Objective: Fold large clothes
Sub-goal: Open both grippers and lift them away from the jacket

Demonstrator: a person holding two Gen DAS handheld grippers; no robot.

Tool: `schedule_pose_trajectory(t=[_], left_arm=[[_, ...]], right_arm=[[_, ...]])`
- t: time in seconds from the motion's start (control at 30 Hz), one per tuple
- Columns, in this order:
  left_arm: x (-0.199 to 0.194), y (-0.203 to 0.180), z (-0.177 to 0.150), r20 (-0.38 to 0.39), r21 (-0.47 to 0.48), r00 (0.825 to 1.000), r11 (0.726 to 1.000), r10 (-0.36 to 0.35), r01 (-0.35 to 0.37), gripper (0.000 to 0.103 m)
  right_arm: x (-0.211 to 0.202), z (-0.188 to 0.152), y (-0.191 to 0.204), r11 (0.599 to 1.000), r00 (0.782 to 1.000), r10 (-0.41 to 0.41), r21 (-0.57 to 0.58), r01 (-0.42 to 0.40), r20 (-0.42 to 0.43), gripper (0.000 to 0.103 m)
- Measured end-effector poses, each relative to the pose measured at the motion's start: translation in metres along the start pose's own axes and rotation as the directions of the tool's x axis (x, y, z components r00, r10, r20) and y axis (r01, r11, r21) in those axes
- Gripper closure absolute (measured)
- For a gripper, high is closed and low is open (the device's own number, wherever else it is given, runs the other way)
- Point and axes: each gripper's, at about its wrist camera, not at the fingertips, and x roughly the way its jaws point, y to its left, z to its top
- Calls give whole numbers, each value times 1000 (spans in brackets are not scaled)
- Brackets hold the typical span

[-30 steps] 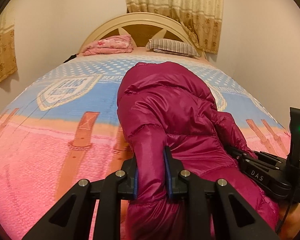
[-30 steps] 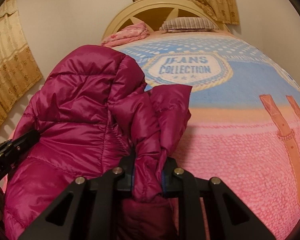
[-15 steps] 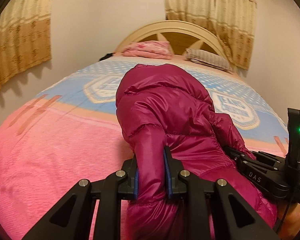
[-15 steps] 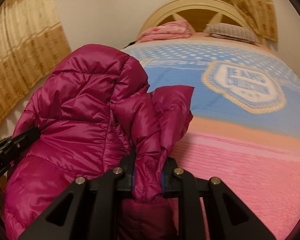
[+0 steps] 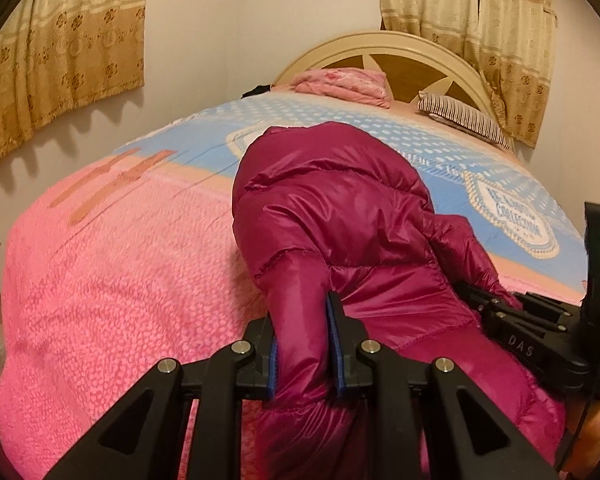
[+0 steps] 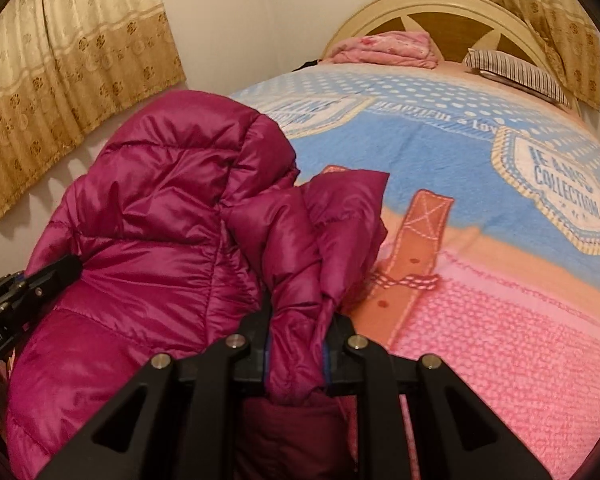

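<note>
While bunched over the near edge of a bed with a pink-and-blue printed blanket, pinched at two spots by left tool and right tool: glossy magenta quilted puffer jacket, apparently mid-fold, flattening left.

The middle of the bed is taken up by the bulging magenta puffer jacket, by which the way between the left gripper and the right gripper is blocked. Open blanket is seen on both sides of it. The far end is closed off by the folded pink quilt, the striped pillow and the headboard.
</note>
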Motion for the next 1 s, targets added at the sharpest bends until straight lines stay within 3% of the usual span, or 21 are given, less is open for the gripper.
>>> schedule_pose_trajectory(t=[0.2, 0.43, 0.5, 0.57, 0.67, 0.73, 1.0], left_arm=[[12, 6, -12, -34, -18, 999, 1000, 20, -20, 59], [-3, 7, -9, -40, -31, 999, 999, 28, -29, 55], [-23, 6, -5, -5, -28, 1000, 999, 28, -28, 55], [-48, 2, 1, 48, -19, 999, 1000, 21, -20, 54], [-82, -2, 9, 120, 6, 992, 1000, 27, -28, 45], [-100, -3, 12, 156, 15, 987, 999, 30, -33, 40], [-143, 8, 9, 221, 13, 975, 1000, 20, -23, 38]], right_arm=[[10, -3, -3, 1000, 999, -2, -11, 1, -33, 81], [12, -3, -9, 1000, 998, 0, 5, 0, -57, 72], [2, -2, -9, 1000, 999, 1, 21, 0, -38, 66], [-15, -1, -12, 999, 1000, 11, 37, -11, -17, 51], [-54, -1, -8, 1000, 998, 6, 17, -8, 62, 30], [-78, -2, -1, 1000, 995, -5, -2, 5, 99, 30], [-127, -11, 18, 1000, 986, -2, -11, 4, 166, 29]])
